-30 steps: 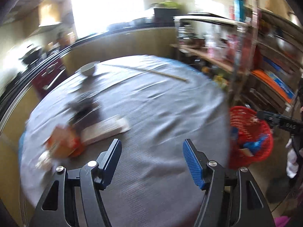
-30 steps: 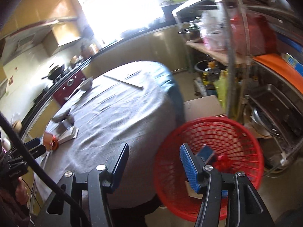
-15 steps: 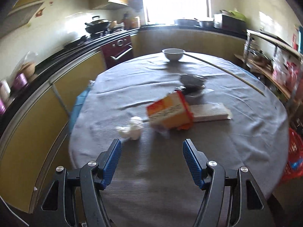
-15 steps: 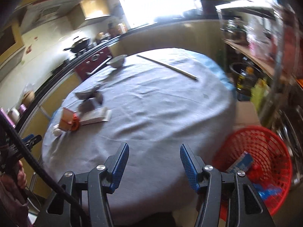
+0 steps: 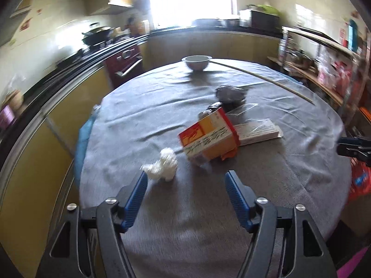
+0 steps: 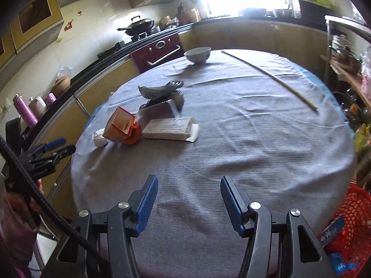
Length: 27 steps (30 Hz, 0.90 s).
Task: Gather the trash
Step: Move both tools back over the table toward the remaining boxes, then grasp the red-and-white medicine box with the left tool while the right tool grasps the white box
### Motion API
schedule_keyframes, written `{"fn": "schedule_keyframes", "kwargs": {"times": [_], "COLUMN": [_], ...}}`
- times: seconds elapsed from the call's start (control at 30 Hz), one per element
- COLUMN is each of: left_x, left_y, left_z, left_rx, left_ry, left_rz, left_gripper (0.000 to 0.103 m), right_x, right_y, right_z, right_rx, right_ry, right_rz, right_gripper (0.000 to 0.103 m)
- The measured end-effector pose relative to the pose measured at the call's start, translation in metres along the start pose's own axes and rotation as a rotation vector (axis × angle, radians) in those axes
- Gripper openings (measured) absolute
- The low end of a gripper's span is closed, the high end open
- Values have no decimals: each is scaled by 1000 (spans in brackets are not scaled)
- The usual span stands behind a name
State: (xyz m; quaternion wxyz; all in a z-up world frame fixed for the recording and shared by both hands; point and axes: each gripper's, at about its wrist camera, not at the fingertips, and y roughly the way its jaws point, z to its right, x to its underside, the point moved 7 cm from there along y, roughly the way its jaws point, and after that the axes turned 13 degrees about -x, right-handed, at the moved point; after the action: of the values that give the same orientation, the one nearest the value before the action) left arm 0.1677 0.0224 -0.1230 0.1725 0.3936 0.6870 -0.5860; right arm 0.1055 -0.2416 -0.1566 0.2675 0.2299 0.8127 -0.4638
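Both grippers are empty and facing the table (image 5: 162,243), so this looks like the reach for the next piece of trash. The left gripper (image 5: 185,192) hangs just short of the tissue wad (image 5: 165,164), its jaws spread and just now opening wider, nothing between them. The carton (image 5: 208,136) lies tipped right behind the wad, near the table's left side, touching a flat white packet (image 5: 257,131); dark wrappers (image 5: 230,95) sit further back. The right gripper (image 6: 189,199) hovers over bare cloth at the near edge, jaws apart, holding nothing. The red basket (image 6: 347,222) waits low on the right. The next move, I'd say: ease forward, straddle the wad, pinch. The carton crowds it from the right. The bowl (image 5: 197,61) and stick (image 5: 262,78) at the far side are well clear.
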Motion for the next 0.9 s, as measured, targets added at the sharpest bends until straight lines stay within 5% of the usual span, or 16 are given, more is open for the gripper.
{"fn": "schedule_keyframes", "kwargs": {"times": [0.5,0.9], "left_x": [-46,-46], "left_y": [61,90], "left_z": [34,48], "left_rx": [268,388], "left_ry": [403,550], "left_rz": [-2,-24], "left_gripper": [82,82], "right_x": [-3,-47], "right_y": [40,80], "right_z": [17,26], "right_rx": [-8,-118], "right_ry": [77,60], "right_rz": [-76,-112], "right_gripper": [60,60]}}
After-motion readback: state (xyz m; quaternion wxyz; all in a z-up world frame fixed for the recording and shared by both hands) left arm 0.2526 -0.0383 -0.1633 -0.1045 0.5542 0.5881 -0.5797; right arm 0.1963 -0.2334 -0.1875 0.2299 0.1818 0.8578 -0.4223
